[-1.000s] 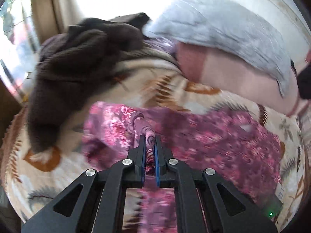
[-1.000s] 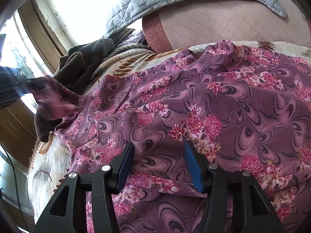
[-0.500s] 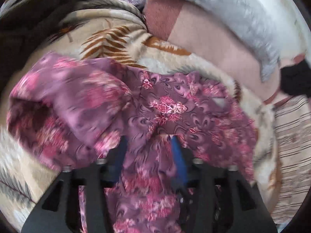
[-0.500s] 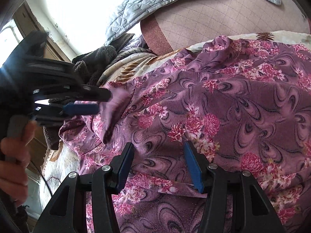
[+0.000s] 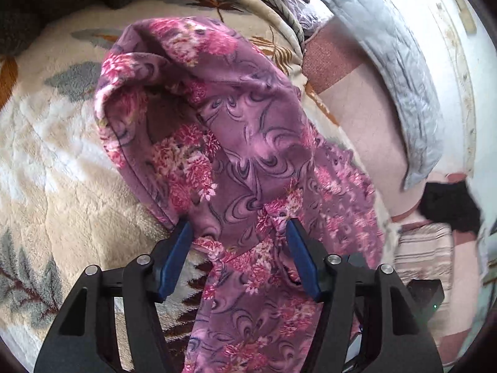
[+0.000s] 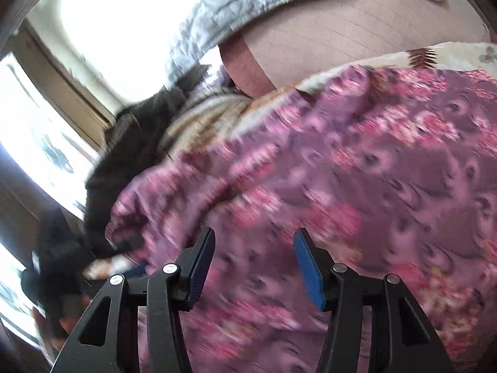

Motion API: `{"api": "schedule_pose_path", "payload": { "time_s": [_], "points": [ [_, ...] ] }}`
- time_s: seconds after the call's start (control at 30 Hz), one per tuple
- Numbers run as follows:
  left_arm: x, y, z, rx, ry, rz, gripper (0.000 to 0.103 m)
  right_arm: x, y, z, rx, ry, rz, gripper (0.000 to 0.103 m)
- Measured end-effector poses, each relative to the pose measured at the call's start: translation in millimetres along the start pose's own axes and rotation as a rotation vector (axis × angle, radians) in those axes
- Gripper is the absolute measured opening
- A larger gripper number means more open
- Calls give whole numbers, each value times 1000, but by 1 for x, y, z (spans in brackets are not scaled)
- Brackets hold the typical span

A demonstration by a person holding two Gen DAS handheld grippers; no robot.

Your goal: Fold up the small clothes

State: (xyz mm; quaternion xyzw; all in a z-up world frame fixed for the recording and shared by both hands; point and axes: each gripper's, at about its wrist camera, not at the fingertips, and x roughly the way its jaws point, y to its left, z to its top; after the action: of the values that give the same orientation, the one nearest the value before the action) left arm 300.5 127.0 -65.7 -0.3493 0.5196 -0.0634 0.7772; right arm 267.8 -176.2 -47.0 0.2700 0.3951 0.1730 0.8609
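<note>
A purple garment with pink flowers lies rumpled on the bed, one end doubled over into a rounded flap at its far left. My left gripper stands open close above it. Loose cloth passes between the blue pads, which do not press on it. In the right wrist view, which is blurred, the same garment fills the frame. My right gripper hangs open just over it with nothing pinched. The left gripper and the hand holding it show as a dark shape at the lower left.
A cream fleece blanket with leaf prints covers the bed. A dark brown fleece is heaped at the far left. A pink quilted pillow under a grey quilt lies behind. Striped cloth sits at the right, beside a bright window.
The left gripper, shut on a fold of the garment a second ago, has let go, opened and dropped toward the bed. The carried end now lies folded over. The right gripper rose slightly.
</note>
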Motion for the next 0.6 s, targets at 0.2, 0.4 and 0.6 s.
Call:
{"api": "schedule_pose_path", "payload": {
  "time_s": [0.2,0.4,0.6],
  "points": [
    [2,12,5,-57,23,-71,61,51,22,12,49,145,55,56],
    [-1,16,6,-72,26,-91,61,77,22,19,69,139,32,57],
    [-3,22,7,-82,24,-95,61,82,40,21,-74,147,-43,50]
  ]
}}
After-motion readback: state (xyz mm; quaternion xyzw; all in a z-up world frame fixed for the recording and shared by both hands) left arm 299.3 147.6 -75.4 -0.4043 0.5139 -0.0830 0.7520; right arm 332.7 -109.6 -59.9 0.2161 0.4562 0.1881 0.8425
